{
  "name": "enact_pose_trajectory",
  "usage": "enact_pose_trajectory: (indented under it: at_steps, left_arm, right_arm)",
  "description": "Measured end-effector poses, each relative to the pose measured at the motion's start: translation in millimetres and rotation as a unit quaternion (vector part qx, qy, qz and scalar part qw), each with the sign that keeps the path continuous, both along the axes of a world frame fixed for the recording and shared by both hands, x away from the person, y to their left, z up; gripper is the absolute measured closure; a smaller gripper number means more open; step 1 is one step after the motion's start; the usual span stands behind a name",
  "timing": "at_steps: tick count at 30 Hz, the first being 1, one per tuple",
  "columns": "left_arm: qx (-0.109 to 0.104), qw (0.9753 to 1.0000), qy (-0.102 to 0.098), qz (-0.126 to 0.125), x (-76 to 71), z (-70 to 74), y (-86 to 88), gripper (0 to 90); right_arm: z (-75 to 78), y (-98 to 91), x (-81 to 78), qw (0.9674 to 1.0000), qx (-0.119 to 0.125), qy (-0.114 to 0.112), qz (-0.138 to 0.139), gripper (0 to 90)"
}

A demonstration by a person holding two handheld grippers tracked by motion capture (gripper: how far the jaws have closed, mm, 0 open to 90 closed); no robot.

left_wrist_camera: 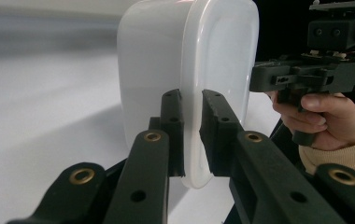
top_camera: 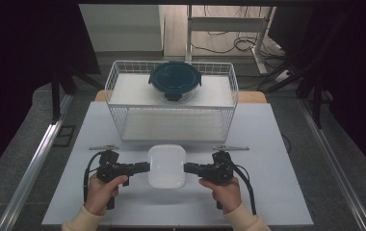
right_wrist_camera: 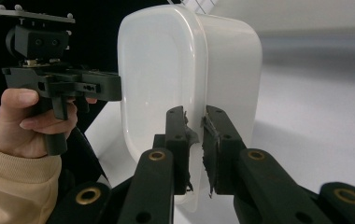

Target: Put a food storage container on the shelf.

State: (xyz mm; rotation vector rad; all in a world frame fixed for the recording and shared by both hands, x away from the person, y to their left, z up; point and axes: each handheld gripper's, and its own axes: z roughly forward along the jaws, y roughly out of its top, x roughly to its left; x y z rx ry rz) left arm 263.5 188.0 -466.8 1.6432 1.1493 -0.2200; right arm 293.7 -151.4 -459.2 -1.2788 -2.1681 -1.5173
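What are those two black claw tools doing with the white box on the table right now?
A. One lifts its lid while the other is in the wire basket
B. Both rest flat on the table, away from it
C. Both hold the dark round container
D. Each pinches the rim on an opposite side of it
D: the left gripper and right gripper each clamp the rim of the white container from opposite sides.

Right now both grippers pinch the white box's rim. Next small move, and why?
Probably lift it straight up, level. The left hand-held gripper and the right hand-held gripper clamp opposite rims of the white box, which seems to rest on the table.
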Motion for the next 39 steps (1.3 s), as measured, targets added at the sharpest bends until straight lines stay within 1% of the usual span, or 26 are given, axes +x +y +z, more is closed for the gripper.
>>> enact_pose_trajectory:
  at_steps: [1, 8, 9, 11, 15, 19, 20, 21, 22, 23, 24, 25, 26, 27, 28, 29, 30, 31, 32, 33, 34, 35, 36, 37, 38, 39]
  left_arm:
    - [0.0, 1.0, 0.0, 0.0, 0.0, 0.0, 0.0, 80.3]
    - [0.001, 0.9997, -0.026, 0.002, -7.1, 14.6, -1.8, 80.4]
    - [0.001, 0.9997, -0.026, 0.002, -7.1, 14.6, -1.8, 80.4]
    - [0.004, 0.9996, -0.029, 0.003, -7.7, 16.9, -2.6, 80.4]
    - [0.006, 0.9995, -0.032, 0.005, -7.3, 18.7, -3.8, 80.4]
    - [0.004, 0.9992, -0.039, 0.005, -5.7, 25.7, -4.0, 80.4]
    - [0.003, 0.9989, -0.046, 0.004, -4.6, 32.2, -4.1, 80.3]
    - [0.003, 0.9989, -0.046, 0.004, -4.6, 32.2, -4.1, 80.3]
    - [0.005, 0.9986, -0.052, 0.003, -2.6, 39.9, -4.3, 80.3]
    - [0.005, 0.9986, -0.052, 0.003, -2.6, 39.9, -4.3, 80.3]
    - [0.004, 0.9984, -0.057, 0.001, 0.3, 47.2, -4.6, 80.3]
    - [0.004, 0.9984, -0.057, 0.001, 0.3, 47.2, -4.6, 80.2]
    - [0.007, 0.9981, -0.062, -0.001, 2.3, 54.2, -4.6, 80.3]
    - [0.007, 0.9981, -0.062, -0.001, 2.3, 54.2, -4.6, 80.3]
    - [0.01, 0.9975, -0.07, -0.002, 4.3, 63.3, -4.4, 80.3]
    - [0.01, 0.9975, -0.07, -0.002, 4.3, 63.3, -4.4, 80.3]
    - [0.009, 0.9972, -0.075, -0.002, 6.0, 70.8, -4.0, 80.3]
    - [0.009, 0.9972, -0.075, -0.002, 6.0, 70.8, -4.0, 80.3]
    - [0.007, 0.9968, -0.08, -0.002, 7.5, 77.8, -3.2, 80.3]
    - [0.007, 0.9968, -0.08, -0.002, 7.5, 77.8, -3.2, 80.3]
    - [0.006, 0.9966, -0.082, -0.001, 8.2, 81.1, -2.9, 80.3]
    - [0.005, 0.9965, -0.084, -0.001, 9.0, 84.2, -2.6, 80.3]
    - [0.004, 0.9962, -0.087, -0.002, 10.7, 90.0, -1.9, 80.2]
    - [0.004, 0.9962, -0.087, -0.002, 10.7, 90.0, -1.9, 80.3]
    - [0.004, 0.9958, -0.091, -0.003, 12.2, 95.4, -1.1, 80.3]
    - [0.004, 0.9958, -0.091, -0.003, 12.2, 95.4, -1.1, 80.3]
  right_arm:
    - [0.0, 0.0, 0.0, 1.0, 0.0, 0.0, 0.0, 80.6]
    - [16.5, -1.0, -5.6, 0.9994, -0.001, -0.034, 0.006, 80.5]
    - [16.5, -1.0, -5.6, 0.9994, -0.001, -0.034, 0.006, 80.5]
    - [19.6, -1.3, -6.7, 0.9991, -0.004, -0.041, 0.007, 80.5]
    - [21.4, -1.3, -6.9, 0.999, -0.008, -0.045, 0.005, 80.5]
    - [27.7, -1.9, -6.0, 0.9985, -0.008, -0.054, 0.005, 80.5]
    - [33.5, -2.3, -5.0, 0.9981, -0.006, -0.061, 0.005, 80.5]
    - [33.5, -2.3, -5.0, 0.9981, -0.006, -0.061, 0.005, 80.5]
    - [39.0, -2.6, -4.4, 0.9977, -0.003, -0.067, 0.004, 80.5]
    - [39.0, -2.6, -4.4, 0.9977, -0.003, -0.067, 0.004, 80.5]
    - [45.9, -3.3, -2.9, 0.9972, 0.0, -0.075, 0.002, 80.5]
    - [45.9, -3.3, -2.9, 0.9972, 0.0, -0.075, 0.002, 80.5]
    - [52.3, -3.7, -1.3, 0.9967, 0.004, -0.081, 0.002, 80.5]
    - [52.3, -3.7, -1.3, 0.9967, 0.004, -0.081, 0.002, 80.5]
    - [59.4, -3.7, 0.5, 0.9963, 0.004, -0.086, 0.002, 80.5]
    - [59.4, -3.7, 0.5, 0.9963, 0.004, -0.086, 0.002, 80.5]
    - [67.3, -3.4, 2.7, 0.9957, 0.003, -0.092, 0.002, 80.5]
    - [67.3, -3.4, 2.7, 0.9957, 0.003, -0.092, 0.002, 80.5]
    - [75.6, -2.7, 4.7, 0.995, 0.002, -0.099, 0.003, 80.5]
    - [75.6, -2.7, 4.7, 0.995, 0.002, -0.099, 0.003, 80.5]
    - [84.0, -1.9, 6.2, 0.9947, 0.001, -0.103, 0.003, 80.5]
    - [84.0, -1.9, 6.2, 0.9947, 0.001, -0.103, 0.003, 80.5]
    - [91.1, -1.4, 8.1, 0.9942, 0.0, -0.108, 0.005, 80.5]
    - [91.1, -1.4, 8.1, 0.9942, 0.0, -0.108, 0.005, 80.5]
    - [97.2, -1.0, 9.6, 0.9939, 0.0, -0.111, 0.006, 80.5]
    - [97.2, -1.0, 9.6, 0.9939, 0.0, -0.111, 0.006, 80.5]
